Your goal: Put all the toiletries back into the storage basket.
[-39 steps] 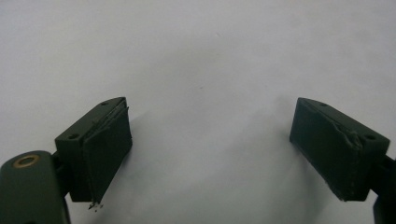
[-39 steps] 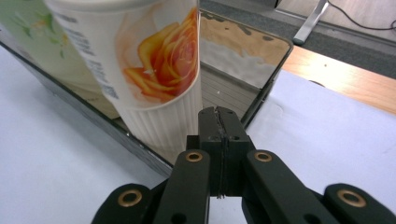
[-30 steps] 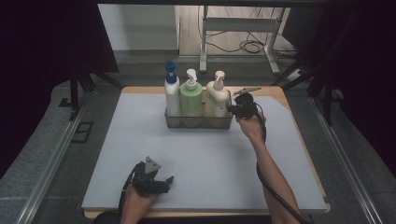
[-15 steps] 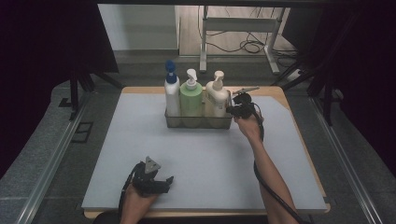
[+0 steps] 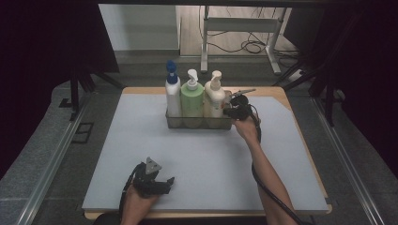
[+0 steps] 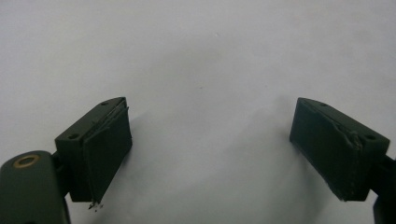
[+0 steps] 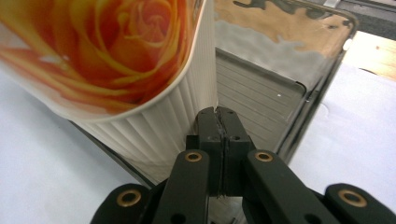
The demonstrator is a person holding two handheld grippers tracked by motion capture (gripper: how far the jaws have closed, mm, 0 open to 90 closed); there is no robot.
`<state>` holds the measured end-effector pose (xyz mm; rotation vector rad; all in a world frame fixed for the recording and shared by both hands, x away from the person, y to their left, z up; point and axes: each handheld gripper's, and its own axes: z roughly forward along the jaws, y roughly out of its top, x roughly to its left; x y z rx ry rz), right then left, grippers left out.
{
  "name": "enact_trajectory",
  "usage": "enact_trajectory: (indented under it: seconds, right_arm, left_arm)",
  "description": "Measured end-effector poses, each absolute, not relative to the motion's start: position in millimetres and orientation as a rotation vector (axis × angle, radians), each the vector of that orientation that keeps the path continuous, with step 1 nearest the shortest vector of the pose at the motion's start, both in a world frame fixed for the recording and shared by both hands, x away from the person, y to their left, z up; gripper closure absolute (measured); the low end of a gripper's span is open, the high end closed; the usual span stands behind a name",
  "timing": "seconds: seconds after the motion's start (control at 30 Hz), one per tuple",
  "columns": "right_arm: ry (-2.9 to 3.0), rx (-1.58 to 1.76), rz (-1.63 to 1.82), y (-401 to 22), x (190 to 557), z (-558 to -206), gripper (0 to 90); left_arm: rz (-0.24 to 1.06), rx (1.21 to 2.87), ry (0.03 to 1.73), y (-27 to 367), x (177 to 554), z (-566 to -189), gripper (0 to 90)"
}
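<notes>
Nothing has shifted: right claw (image 7: 218,122) stays pressed together beside the cream bottle (image 7: 140,93), left claw (image 6: 210,154) spread wide.

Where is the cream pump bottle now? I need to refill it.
In the high view, the cream pump bottle stands rightmost in the clear bin, beside the green bottle, with the right gripper at its right.
</notes>
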<state>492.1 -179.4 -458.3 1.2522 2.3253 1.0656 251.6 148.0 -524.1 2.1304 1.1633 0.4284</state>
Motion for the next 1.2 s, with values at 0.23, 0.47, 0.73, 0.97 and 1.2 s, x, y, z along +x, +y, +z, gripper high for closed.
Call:
enact_trajectory:
  seconds: [0.23, 0.47, 0.73, 0.97, 1.2]
  right_arm:
    - [2.347, 1.225, 1.077, -169.7, 491.2, -459.5, 88.9]
    - [2.359, 1.220, 1.079, -163.8, 490.3, -460.5, 89.1]
    - [2.364, 1.211, 1.077, -162.6, 487.7, -459.3, 89.7]
    - [2.375, 1.194, 1.083, -162.0, 484.6, -458.3, 89.7]
    - [2.379, 1.191, 1.090, -162.1, 483.7, -458.3, 89.6]
  left_arm:
    - [0.428, 2.128, 1.164, 147.9, 251.6, -524.2, 12.2]
    - [0.427, 2.127, 1.165, 147.8, 251.6, -524.3, 12.3]
    - [0.427, 2.128, 1.164, 147.9, 251.7, -524.3, 12.2]
    - [0.427, 2.128, 1.164, 147.9, 251.7, -524.2, 12.3]
    - [0.428, 2.128, 1.164, 147.8, 251.7, -524.2, 12.2]
